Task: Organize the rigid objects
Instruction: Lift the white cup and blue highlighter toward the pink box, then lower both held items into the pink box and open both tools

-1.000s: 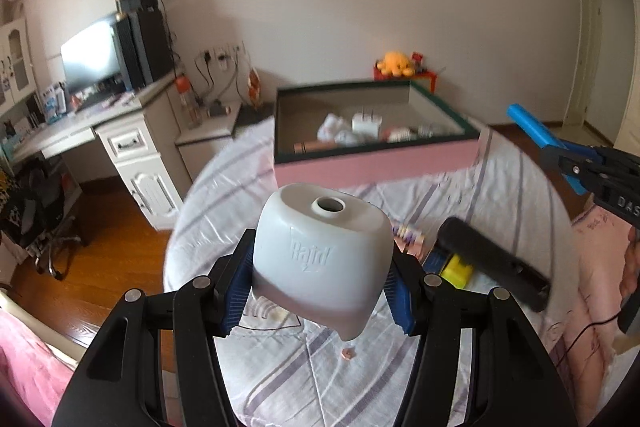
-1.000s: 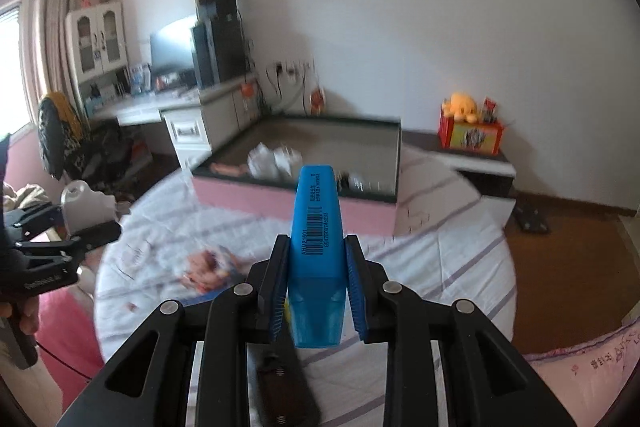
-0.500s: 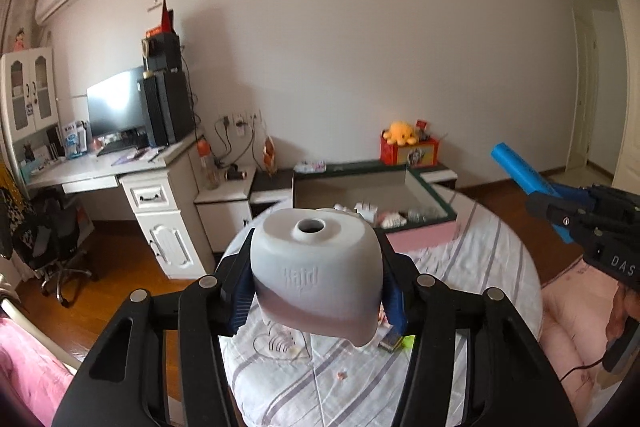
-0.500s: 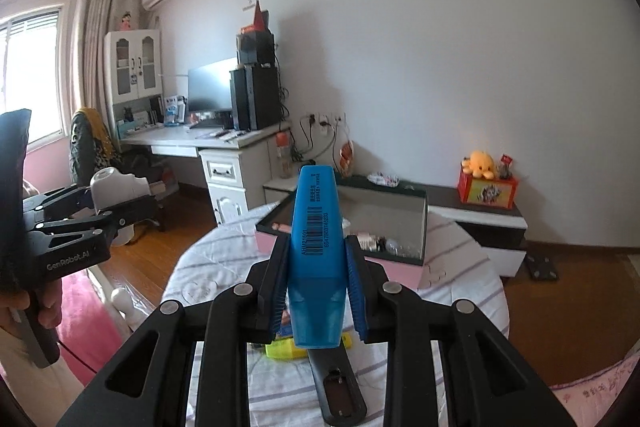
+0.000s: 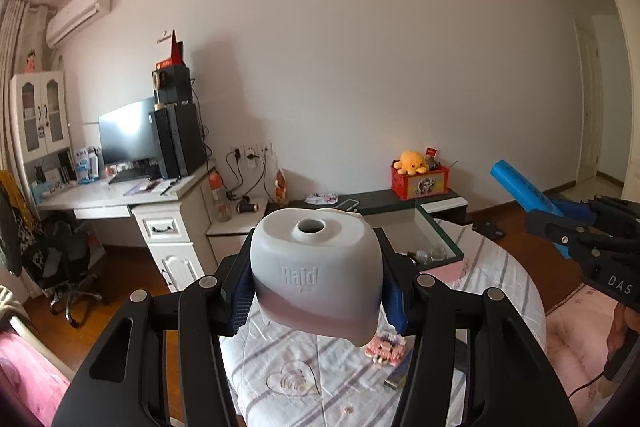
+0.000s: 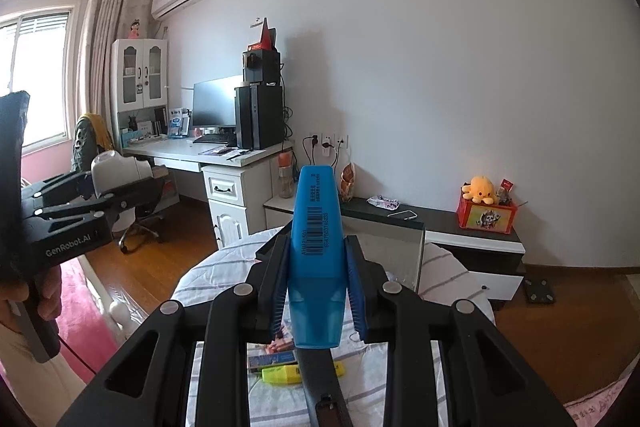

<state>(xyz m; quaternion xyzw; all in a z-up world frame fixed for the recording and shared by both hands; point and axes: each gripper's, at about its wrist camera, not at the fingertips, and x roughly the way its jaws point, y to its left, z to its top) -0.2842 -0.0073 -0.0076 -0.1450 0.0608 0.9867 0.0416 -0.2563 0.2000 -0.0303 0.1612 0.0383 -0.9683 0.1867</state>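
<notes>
- Left tool (image 5: 316, 293) pinches the white Raid dispenser (image 5: 316, 267) across its flanks, blue pads on both sides, hole end pointing away from the camera.
- Right tool (image 6: 316, 291) pinches the blue highlighter (image 6: 316, 251) at its lower body; capped end sticks out forward past the fingertips.
- Both items are carried in the air above the round desk (image 5: 516, 287) with the striped cloth, neither touching it.
- The pink-sided box (image 5: 436, 247) sits at the desk's far side, beyond and below both tools; it already holds a few small things.
- Likely step: carry both to the box. Bring each tool over the open top, lower inside the rim, then release one at a time.
- The dispenser is rounded and smooth, so hold the squeeze until it rests on the floor of the box.
- Watch the highlighter's overhang near the box wall.
- A yellow highlighter (image 6: 300, 373) and a dark remote (image 6: 324, 399) lie on the desk under the right tool.
</notes>
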